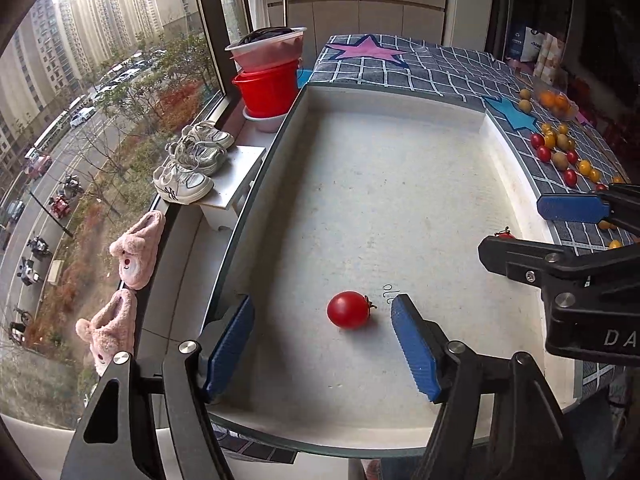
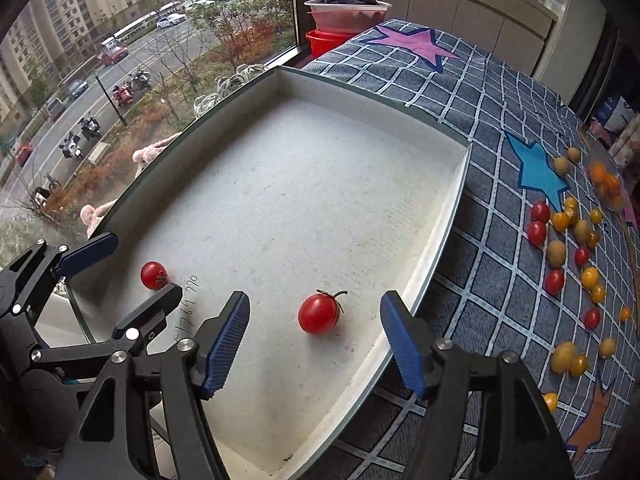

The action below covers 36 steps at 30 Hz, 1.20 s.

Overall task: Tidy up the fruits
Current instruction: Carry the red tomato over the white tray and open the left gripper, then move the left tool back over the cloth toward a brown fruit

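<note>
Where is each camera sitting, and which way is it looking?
Left wrist view: sits on the left gripper, looking along its open fingers into the white tray at a red tomato; the right gripper's fingers show at right.
Right wrist view: sits on the right gripper, open over another tomato near the tray's right wall; the left gripper shows at left.
Both share the tray, both tomatoes, the checked cloth and loose fruit.

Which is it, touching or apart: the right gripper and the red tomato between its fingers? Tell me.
Apart. In the right wrist view the right gripper is open, and bare tray floor shows on both sides of the tomato.
</note>
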Available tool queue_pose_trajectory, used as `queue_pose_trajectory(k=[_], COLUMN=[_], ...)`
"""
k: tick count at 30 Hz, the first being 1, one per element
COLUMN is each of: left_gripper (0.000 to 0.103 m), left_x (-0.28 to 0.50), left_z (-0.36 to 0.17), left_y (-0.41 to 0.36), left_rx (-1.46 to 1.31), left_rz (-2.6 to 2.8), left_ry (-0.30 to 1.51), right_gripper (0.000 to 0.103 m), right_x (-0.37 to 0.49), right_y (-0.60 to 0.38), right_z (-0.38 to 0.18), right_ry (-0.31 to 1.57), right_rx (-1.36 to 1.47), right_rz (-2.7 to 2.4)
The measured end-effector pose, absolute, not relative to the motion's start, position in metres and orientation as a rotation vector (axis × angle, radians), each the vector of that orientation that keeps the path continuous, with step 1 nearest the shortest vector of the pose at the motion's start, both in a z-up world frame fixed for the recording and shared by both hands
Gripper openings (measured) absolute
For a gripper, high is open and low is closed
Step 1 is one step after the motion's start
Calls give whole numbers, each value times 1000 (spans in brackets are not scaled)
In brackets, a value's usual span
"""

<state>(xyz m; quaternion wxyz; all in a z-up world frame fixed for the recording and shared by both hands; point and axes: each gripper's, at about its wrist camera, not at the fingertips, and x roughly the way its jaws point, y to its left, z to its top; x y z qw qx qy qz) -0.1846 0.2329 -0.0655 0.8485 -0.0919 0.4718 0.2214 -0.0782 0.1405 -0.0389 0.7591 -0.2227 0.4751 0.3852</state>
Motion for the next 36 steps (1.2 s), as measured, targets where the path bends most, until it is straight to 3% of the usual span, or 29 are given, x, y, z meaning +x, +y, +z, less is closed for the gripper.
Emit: queue_pose_trajectory(k=[22,25,36], left_gripper=[72,103,103], left_x=[-145,-137,-77], left_z=[-26,-20,-26], left_y=[150,133,58], left_rx=[-121,-135,-22], left_rz=[314,280,181], left_ry=[1005,967,992], right_gripper=[83,84,87], right_x=[-27,-17,17], right_y=[-17,-46,-156], right_z=[-28,-32,-51], right_ry=[1091,1108,1143], right_rx=[-201,-151,-4], right_rz=[633,586,380])
